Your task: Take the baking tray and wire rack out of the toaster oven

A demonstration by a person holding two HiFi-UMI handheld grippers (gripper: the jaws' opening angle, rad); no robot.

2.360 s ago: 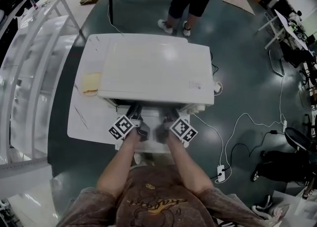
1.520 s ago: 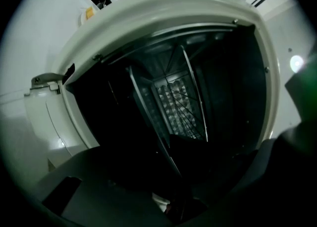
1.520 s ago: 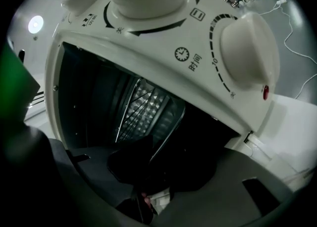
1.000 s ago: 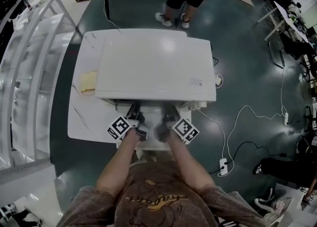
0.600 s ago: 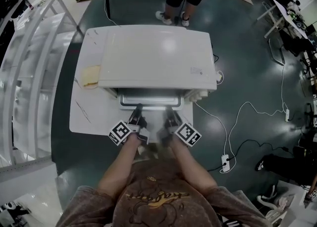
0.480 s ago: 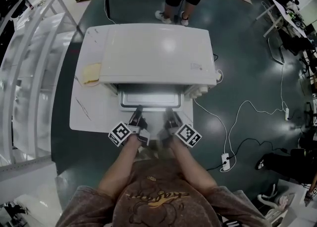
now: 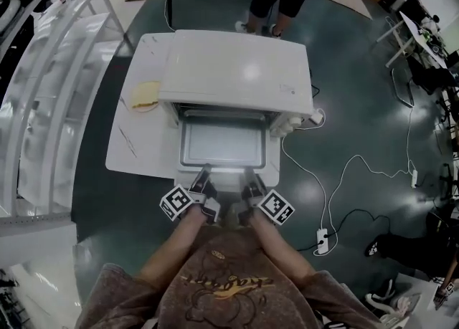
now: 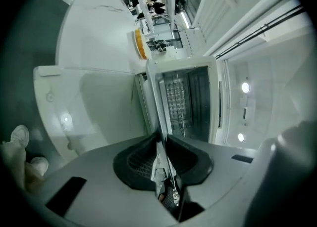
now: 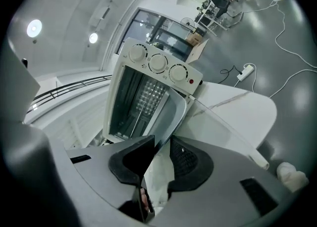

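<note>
Pull-out: baking tray (image 7: 224,145) is drawn partway from toaster oven (image 7: 237,69) | left gripper (image 7: 203,172) and right gripper (image 7: 248,172), jaws just closing, are clamped narrow on its front rim, spaced apart, judged to prevent tipping | wire rack is not made out.

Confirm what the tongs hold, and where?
The baking tray, by its near rim: left tongs and right tongs each clamp that edge, one per side; both have just been closing on it.

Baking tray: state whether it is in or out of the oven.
Mostly out: the baking tray juts forward from the toaster oven mouth.
</note>
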